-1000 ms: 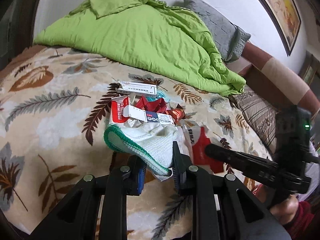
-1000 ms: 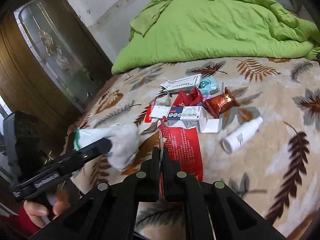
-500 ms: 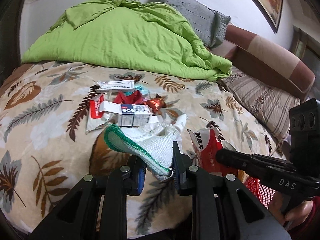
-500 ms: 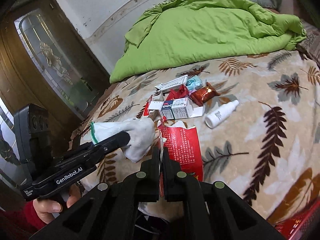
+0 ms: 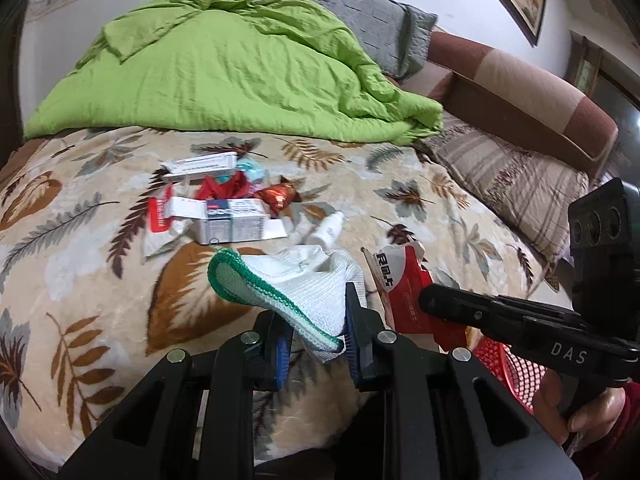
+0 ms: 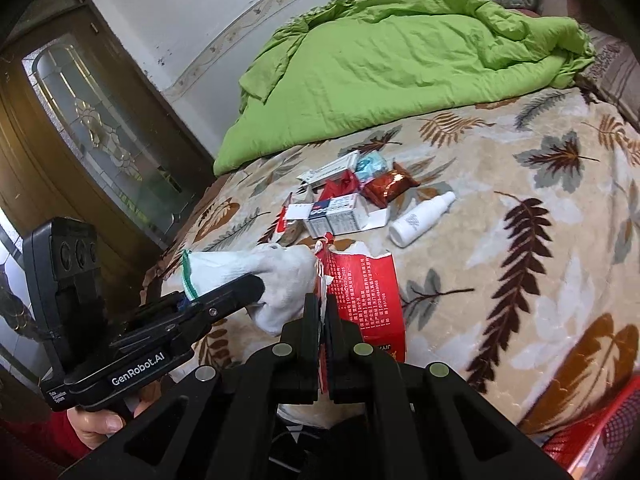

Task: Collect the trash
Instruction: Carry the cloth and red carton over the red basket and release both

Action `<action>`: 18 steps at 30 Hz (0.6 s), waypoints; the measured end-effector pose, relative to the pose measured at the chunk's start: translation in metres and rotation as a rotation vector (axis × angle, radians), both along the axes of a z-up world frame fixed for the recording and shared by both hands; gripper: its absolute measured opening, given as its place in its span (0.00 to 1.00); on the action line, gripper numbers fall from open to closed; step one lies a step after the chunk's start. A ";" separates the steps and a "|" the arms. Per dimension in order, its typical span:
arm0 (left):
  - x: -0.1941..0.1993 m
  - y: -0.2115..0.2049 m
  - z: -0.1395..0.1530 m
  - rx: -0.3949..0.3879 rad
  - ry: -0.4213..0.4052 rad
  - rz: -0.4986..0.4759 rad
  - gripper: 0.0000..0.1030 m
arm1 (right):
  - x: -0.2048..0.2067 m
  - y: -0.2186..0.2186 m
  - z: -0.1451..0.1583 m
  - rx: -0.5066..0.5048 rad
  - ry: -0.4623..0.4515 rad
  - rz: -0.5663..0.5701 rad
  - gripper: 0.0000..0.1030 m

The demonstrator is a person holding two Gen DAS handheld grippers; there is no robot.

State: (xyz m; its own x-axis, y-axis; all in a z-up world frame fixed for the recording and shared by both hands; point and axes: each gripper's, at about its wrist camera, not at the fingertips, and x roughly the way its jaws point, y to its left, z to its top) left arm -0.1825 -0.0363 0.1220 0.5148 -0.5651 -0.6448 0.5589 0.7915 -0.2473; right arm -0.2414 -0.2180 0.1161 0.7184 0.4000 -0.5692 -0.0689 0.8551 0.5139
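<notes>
My left gripper (image 5: 316,336) is shut on a white glove with a green cuff (image 5: 288,284), held above the near edge of the bed. My right gripper (image 6: 323,320) is shut on a torn red packet (image 6: 366,292), beside the glove (image 6: 260,272). The right gripper also shows in the left wrist view (image 5: 430,300) with the packet (image 5: 404,284). More trash lies on the blanket: a white and blue box (image 5: 234,224), a long white box (image 5: 200,166), red wrappers (image 5: 220,188), a shiny brown wrapper (image 5: 280,196) and a small white bottle (image 6: 420,220).
A red mesh basket (image 5: 508,368) sits below the bed edge at right; it also shows in the right wrist view (image 6: 600,432). A green quilt (image 5: 224,76) covers the far side of the bed. Pillows (image 5: 508,184) lie right; a wooden glass door (image 6: 88,132) stands left.
Both grippers have pulled back from the trash pile toward the near bed edge, carrying the glove and the red packet. The red basket has come into view.
</notes>
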 end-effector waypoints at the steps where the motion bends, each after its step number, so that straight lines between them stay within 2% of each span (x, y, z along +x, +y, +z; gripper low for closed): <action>1: -0.002 -0.004 0.001 0.001 0.000 -0.018 0.21 | -0.005 -0.005 0.002 0.000 -0.003 -0.012 0.03; 6: -0.020 -0.044 0.005 -0.006 0.007 -0.166 0.21 | -0.038 -0.036 0.010 -0.007 -0.011 -0.105 0.03; 14: -0.060 -0.139 0.010 -0.039 0.098 -0.465 0.21 | -0.129 -0.117 0.017 -0.023 0.011 -0.383 0.03; 18: -0.085 -0.177 0.007 -0.028 0.119 -0.569 0.21 | -0.170 -0.146 0.015 -0.025 0.035 -0.487 0.03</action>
State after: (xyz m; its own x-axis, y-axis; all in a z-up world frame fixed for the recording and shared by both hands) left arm -0.2678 -0.2129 0.1294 0.0498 -0.7489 -0.6608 0.8615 0.3670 -0.3510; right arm -0.4111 -0.3643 0.1315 0.7986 0.0078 -0.6018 0.3594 0.7958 0.4873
